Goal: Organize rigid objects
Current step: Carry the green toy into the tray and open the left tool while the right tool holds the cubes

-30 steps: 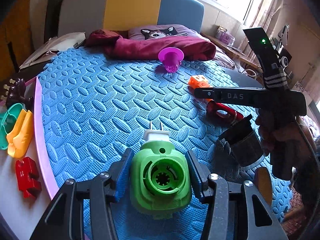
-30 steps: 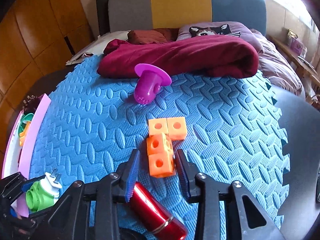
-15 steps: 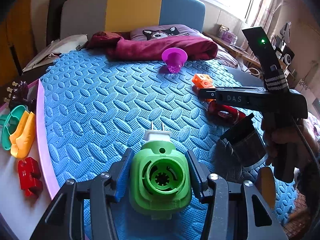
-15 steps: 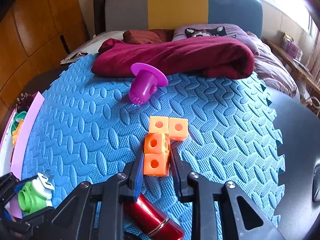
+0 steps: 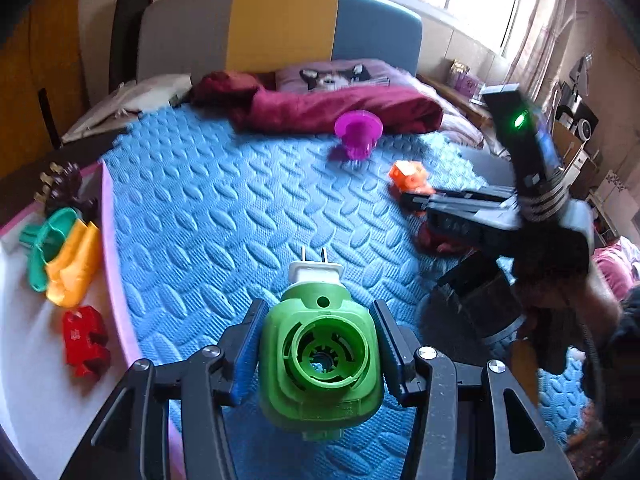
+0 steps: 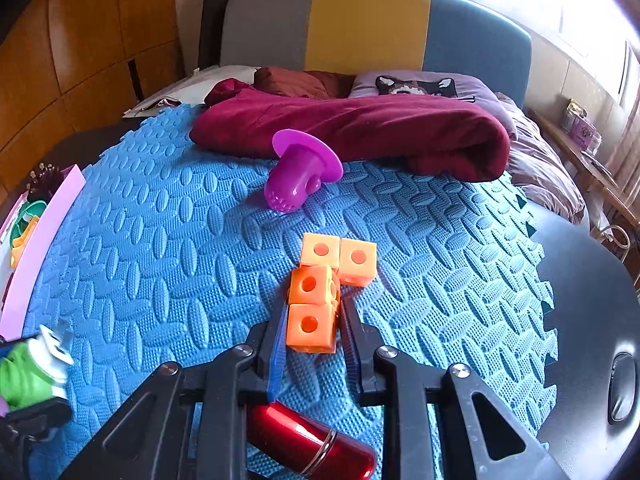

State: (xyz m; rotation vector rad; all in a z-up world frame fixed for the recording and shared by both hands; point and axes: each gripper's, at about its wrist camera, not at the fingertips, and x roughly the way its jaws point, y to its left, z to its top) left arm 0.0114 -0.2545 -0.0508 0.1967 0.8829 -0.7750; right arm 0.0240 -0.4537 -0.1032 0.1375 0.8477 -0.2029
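Orange cube block (image 6: pixel 316 304): four joined cubes with round holes lying on the blue foam mat (image 6: pixel 160 248); its nearest cube sits between the right hand-held gripper's blue pads.
Right hand-held gripper (image 6: pixel 312 330): fingers pressed to both sides of that nearest cube, clamped on it low at the mat.
Green plug-in device (image 5: pixel 320 356): white two-prong plug pointing away, gripped at its sides.
Left hand-held gripper (image 5: pixel 318 354): clamped on the green device, near the mat's left side.
Red cylinder (image 6: pixel 308 444): lying on the mat below the right fingers.
Purple flanged piece (image 6: pixel 298 176): tipped on its side just before the maroon blanket (image 6: pixel 360 132).
White tray (image 5: pixel 24 360): pink-edged, left of the mat, holding a red piece (image 5: pixel 86 340), an orange piece (image 5: pixel 74 264) and a teal piece (image 5: pixel 42 244).
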